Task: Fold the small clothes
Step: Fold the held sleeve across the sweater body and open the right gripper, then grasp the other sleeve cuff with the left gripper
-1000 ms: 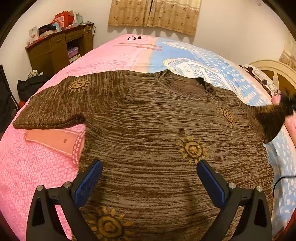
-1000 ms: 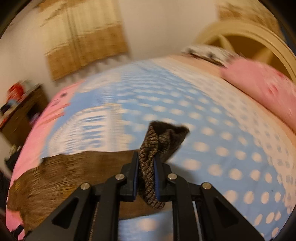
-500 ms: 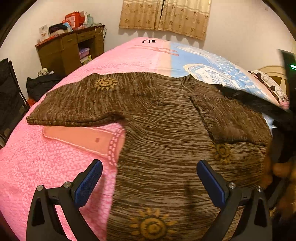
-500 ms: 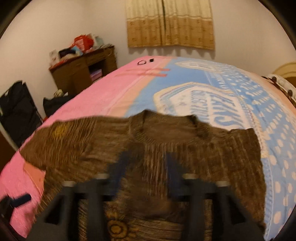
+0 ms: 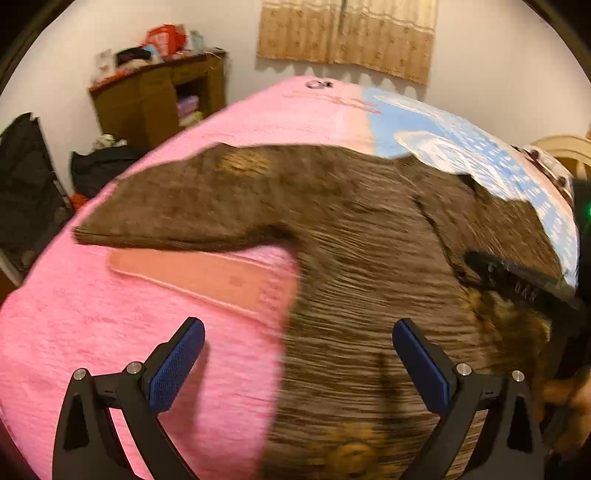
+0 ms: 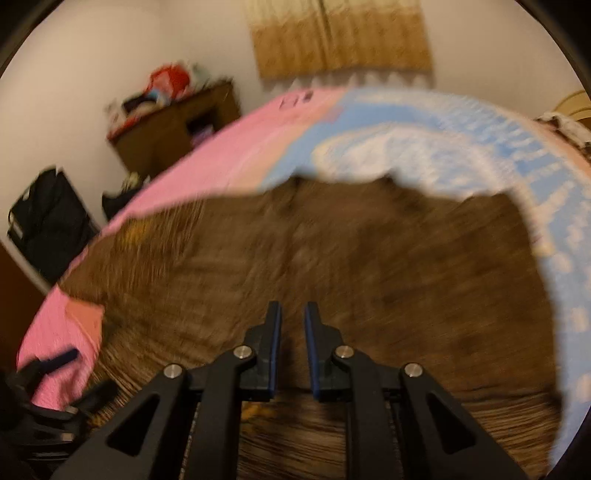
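A brown knit sweater (image 5: pixel 369 258) with yellow sun prints lies flat on the bed; it also shows in the right wrist view (image 6: pixel 332 251). Its left sleeve (image 5: pixel 177 210) stretches out over the pink cover. Its right sleeve (image 5: pixel 491 225) lies folded across the chest. My left gripper (image 5: pixel 295 362) is open and empty above the sweater's lower left edge. My right gripper (image 6: pixel 293 325) hovers over the sweater's middle, jaws a narrow gap apart with nothing between them. The right gripper also shows in the left wrist view (image 5: pixel 517 284) at the right edge.
The bed has a pink and blue cover (image 5: pixel 110 332). A wooden desk (image 5: pixel 159 99) with clutter stands at the back left. Dark bags (image 5: pixel 26 184) sit on the floor to the left. A curtain (image 5: pixel 347 33) hangs on the far wall. A headboard (image 5: pixel 565 147) is at right.
The right gripper carried the right sleeve across the chest, let it go and drew back. The left gripper has shifted left toward the sweater's left side. Both views are motion-blurred now.
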